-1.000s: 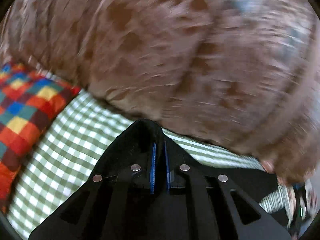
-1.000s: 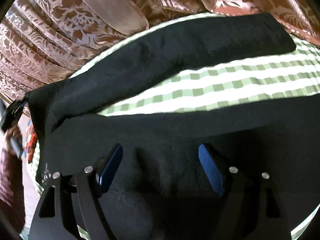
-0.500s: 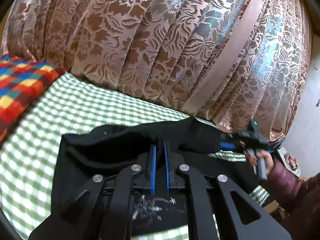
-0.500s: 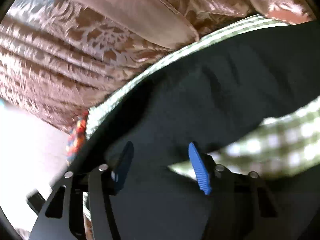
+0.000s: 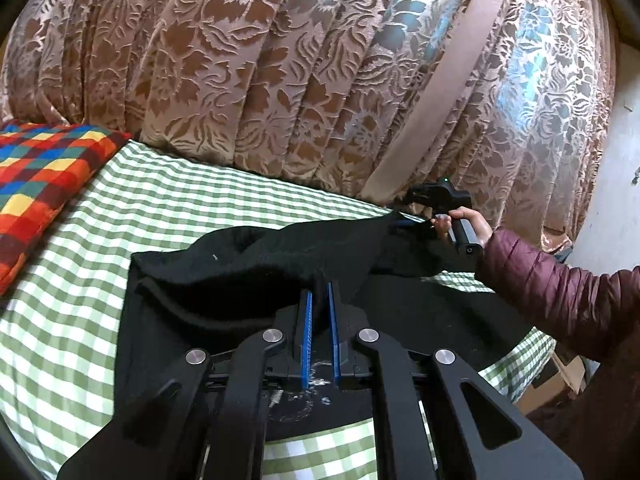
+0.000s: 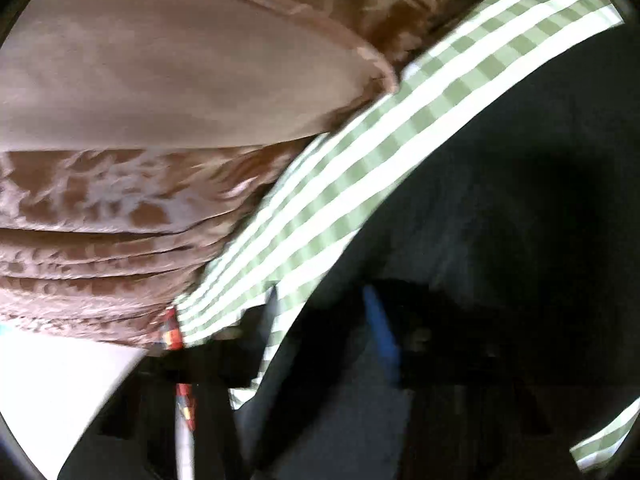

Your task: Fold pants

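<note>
Left gripper (image 5: pixel 319 300) pinches black pants (image 5: pixel 248 264) mid-fold over the checked bedsheet (image 5: pixel 80 280); right gripper (image 5: pixel 404 222), closure unclear, lifts another edge; folding remains unfinished.

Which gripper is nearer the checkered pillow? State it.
Left. The left gripper sits mid-bed, right of the checkered pillow; the right gripper is farther right, by the curtain.

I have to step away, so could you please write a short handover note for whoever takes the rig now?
Left tongs: shut on a fold of the black pants.
Right tongs: at the far end of the same raised fold; the right wrist view is too blurred to confirm the grip.
Pants lie on the green checked sheet, one layer lifted over another.
Done: fold begun.
Left: lay it down, align edges, fold again.
</note>
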### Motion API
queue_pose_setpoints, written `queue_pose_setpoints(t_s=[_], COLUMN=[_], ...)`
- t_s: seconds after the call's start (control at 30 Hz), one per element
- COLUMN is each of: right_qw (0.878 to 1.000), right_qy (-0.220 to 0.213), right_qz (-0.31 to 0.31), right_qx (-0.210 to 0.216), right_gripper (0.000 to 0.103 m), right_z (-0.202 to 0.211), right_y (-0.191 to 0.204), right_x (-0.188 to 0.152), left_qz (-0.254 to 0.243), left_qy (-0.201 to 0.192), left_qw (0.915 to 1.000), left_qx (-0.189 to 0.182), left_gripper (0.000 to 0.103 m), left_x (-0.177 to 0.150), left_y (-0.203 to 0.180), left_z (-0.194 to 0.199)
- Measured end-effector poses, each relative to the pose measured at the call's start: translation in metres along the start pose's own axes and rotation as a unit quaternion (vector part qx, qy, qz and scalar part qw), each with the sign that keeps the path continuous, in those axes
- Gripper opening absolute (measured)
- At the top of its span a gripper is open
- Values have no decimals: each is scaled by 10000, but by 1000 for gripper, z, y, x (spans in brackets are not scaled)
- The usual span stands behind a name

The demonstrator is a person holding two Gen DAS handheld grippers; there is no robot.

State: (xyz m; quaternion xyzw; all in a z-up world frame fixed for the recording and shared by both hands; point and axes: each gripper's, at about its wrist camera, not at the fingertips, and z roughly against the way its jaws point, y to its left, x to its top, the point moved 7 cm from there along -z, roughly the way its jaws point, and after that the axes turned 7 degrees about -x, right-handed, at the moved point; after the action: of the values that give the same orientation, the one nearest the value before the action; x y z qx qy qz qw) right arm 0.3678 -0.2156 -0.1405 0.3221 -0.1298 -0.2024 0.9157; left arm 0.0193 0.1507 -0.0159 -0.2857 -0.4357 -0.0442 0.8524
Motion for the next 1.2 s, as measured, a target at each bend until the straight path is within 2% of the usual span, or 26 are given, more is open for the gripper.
queue_pose_setpoints(t_s=[0.03,0.1,0.17,0.27,0.37,0.43,0.5,0.57,0.67,0.8,0.83,0.9,0.93,1.0,1.03,1.13,1.17,1.2], right_qw=[9999,9991,9974,9918,9780,9691,9592,9550,9576,9682,9702,9730,9737,9757,9763,9779,9783,9789], right_qy=[-48,-166,-318,-632,-946,-1036,-1018,-790,-277,262,336,412,427,448,446,439,443,450], right_qz=[101,394,641,1006,1584,1935,2347,2585,2652,2362,2308,2210,2191,2108,2085,2008,1984,1947], right_qx=[-74,-74,56,477,978,1124,1200,1221,1089,782,654,525,459,389,378,387,402,426], right_gripper=[14,10,9,9,9,9,9,9,9,8,8,8,8,8,8,9,9,9], right_z=[2,12,30,76,129,153,173,179,168,133,123,111,106,94,92,89,88,88], right_y=[0,6,14,28,44,47,41,23,-15,-57,-66,-76,-80,-83,-83,-84,-85,-86], right_x=[0,-1,-4,-12,-37,-60,-97,-136,-192,-233,-239,-242,-244,-240,-238,-230,-230,-230], left_qz=[43,107,199,354,421,440,503,693,1212,1898,2144,2603,2763,3079,3262,3394,3443,3499], left_qy=[-36,-158,-406,-940,-1303,-1353,-1344,-1253,-1058,-640,-578,-587,-652,-801,-914,-1127,-1142,-1147], left_qw=[10000,9994,9967,9884,9819,9806,9806,9808,9791,9711,9669,9565,9520,9438,9384,9331,9315,9296], left_qx=[56,280,677,1135,1306,1351,1337,1322,1247,1296,1255,1176,1142,893,687,374,276,183], left_gripper=[6,6,6,6,6,6,6,6,6,6,7,21,24,37,40,42,50,55], left_x=[3,16,44,94,126,129,117,89,35,-32,-48,-72,-79,-86,-89,-87,-84,-80], left_y=[5,17,38,67,83,89,90,95,105,117,120,124,124,124,122,113,111,110], left_z=[-1,-5,-13,-18,-13,-10,-4,5,17,25,28,37,44,53,58,67,65,63])
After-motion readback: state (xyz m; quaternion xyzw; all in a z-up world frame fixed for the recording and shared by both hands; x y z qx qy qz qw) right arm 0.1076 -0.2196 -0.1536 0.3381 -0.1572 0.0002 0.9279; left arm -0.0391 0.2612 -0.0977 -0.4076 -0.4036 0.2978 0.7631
